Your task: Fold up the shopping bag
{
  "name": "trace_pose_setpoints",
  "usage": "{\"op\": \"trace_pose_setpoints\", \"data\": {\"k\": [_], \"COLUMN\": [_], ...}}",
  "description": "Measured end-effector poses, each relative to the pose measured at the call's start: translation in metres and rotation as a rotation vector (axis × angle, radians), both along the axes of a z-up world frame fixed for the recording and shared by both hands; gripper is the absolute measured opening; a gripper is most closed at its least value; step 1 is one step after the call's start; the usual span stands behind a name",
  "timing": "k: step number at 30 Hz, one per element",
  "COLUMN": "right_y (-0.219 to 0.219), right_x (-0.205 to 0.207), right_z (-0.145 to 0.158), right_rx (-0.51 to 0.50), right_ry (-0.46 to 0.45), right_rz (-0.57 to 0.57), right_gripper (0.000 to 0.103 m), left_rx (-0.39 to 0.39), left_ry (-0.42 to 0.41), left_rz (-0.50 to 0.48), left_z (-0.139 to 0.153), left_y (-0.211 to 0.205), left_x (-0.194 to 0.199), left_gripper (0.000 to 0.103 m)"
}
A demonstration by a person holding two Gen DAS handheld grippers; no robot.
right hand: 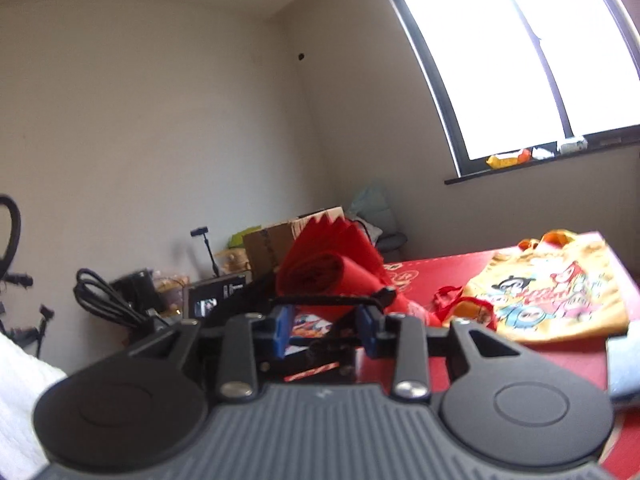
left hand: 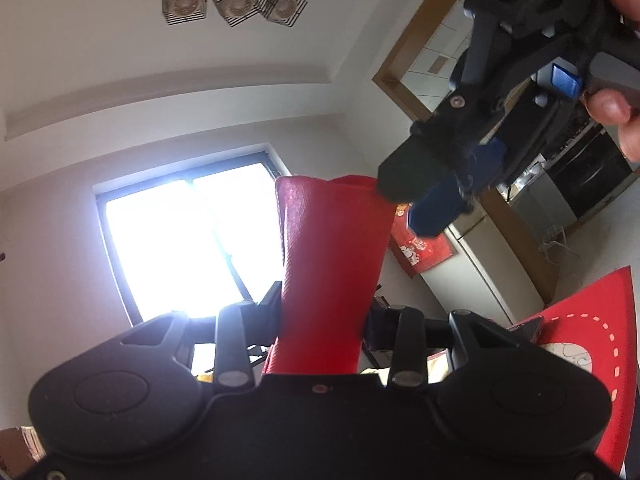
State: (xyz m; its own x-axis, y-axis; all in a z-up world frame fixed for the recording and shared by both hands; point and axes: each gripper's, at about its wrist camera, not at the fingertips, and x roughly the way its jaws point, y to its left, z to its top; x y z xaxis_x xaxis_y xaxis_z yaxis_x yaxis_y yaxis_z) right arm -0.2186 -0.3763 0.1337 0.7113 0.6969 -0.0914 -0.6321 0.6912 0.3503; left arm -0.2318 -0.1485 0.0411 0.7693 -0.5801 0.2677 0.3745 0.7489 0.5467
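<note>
A red shopping bag (left hand: 332,256), rolled into a narrow bundle, stands up between the fingers of my left gripper (left hand: 322,310), which is shut on its lower part. My right gripper (left hand: 424,196), held by a person's hand (left hand: 612,104), hangs at the bundle's top right corner, and I cannot tell whether it touches it. In the right wrist view the right gripper (right hand: 326,330) has its blue pads (right hand: 284,332) apart with nothing pressed between them. The red bag (right hand: 328,268) lies just beyond them, gripped by the black left gripper (right hand: 378,296).
A red table cover (right hand: 440,276) lies below, with a yellow printed bag (right hand: 552,300) on it at the right. A cardboard box (right hand: 272,248), cables (right hand: 104,300) and clutter stand along the far wall. A bright window (left hand: 180,236) is behind the bag.
</note>
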Motion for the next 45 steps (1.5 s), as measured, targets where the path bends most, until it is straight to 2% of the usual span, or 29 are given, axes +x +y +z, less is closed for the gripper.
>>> {"op": "trace_pose_setpoints", "data": {"k": [4, 9, 13, 17, 22, 28, 31, 35, 36, 38, 42, 45], "right_y": [0.0, 0.001, -0.012, -0.023, -0.019, -0.032, -0.032, -0.032, -0.035, -0.039, -0.041, -0.048], "right_x": [0.005, 0.005, 0.008, 0.01, -0.008, 0.002, 0.007, 0.001, 0.005, 0.013, 0.02, 0.027], "right_z": [-0.013, -0.023, -0.033, -0.039, -0.033, -0.044, -0.047, -0.043, -0.044, -0.048, -0.051, -0.052], "right_rx": [0.081, 0.054, 0.109, 0.137, 0.012, 0.094, 0.097, 0.051, 0.068, 0.091, 0.072, 0.12], "right_ry": [0.001, 0.012, 0.064, 0.103, 0.049, 0.132, 0.15, 0.136, 0.162, 0.213, 0.253, 0.289], "right_rz": [-0.053, -0.093, -0.089, -0.106, -0.194, -0.17, -0.179, -0.228, -0.226, -0.212, -0.182, -0.156], "right_gripper": [0.038, 0.041, 0.041, 0.042, 0.041, 0.042, 0.044, 0.043, 0.043, 0.043, 0.043, 0.043], "left_rx": [0.027, 0.145, 0.182, 0.199, 0.198, 0.198, 0.228, 0.288, 0.3, 0.3, 0.293, 0.281], "left_ry": [-0.005, -0.036, -0.034, -0.01, 0.021, 0.112, 0.115, 0.098, 0.091, 0.098, 0.119, 0.133], "left_rz": [-0.017, -0.073, -0.111, -0.155, -0.197, -0.268, -0.275, -0.299, -0.303, -0.304, -0.317, -0.336], "left_z": [-0.001, -0.006, -0.012, -0.017, -0.023, -0.022, -0.024, -0.031, -0.036, -0.041, -0.049, -0.048], "left_y": [0.002, -0.008, -0.011, -0.013, -0.015, -0.013, -0.015, -0.02, -0.02, -0.021, -0.017, -0.013], "left_x": [0.008, 0.025, 0.031, 0.034, 0.038, 0.051, 0.055, 0.053, 0.049, 0.05, 0.053, 0.056], "left_gripper": [0.038, 0.038, 0.038, 0.039, 0.039, 0.039, 0.039, 0.039, 0.039, 0.039, 0.039, 0.039]}}
